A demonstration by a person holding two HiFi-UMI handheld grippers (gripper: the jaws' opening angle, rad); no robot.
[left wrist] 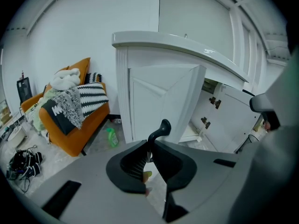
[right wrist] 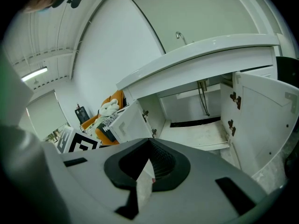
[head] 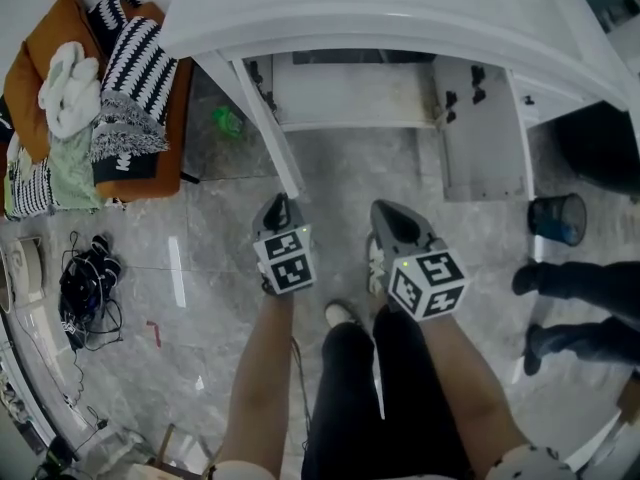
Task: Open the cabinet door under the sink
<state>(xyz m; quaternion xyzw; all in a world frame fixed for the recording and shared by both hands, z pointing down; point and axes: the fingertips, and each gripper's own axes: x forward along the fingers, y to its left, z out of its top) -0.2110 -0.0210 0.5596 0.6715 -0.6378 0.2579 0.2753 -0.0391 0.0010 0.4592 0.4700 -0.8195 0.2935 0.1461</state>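
The white sink cabinet (head: 350,93) stands with both doors swung out. Its left door (head: 265,118) juts toward me edge-on and its right door (head: 485,128) hangs wide. My left gripper (head: 279,206) hovers over the floor just short of the left door's lower corner. In the left gripper view that door (left wrist: 159,97) fills the middle, and the left gripper (left wrist: 150,146) shows a thin slit between its jaws. A black curved tip rises there and I see nothing held. My right gripper (head: 388,213) is shut and empty; in its own view, the right gripper (right wrist: 149,143) faces the bare cabinet floor (right wrist: 201,134).
An orange sofa (head: 150,183) heaped with clothes stands left of the cabinet, with a green bottle (head: 228,121) on the floor beside it. A dark bin (head: 557,218) and another person's legs (head: 575,278) are at the right. Black cables (head: 88,283) lie at the left.
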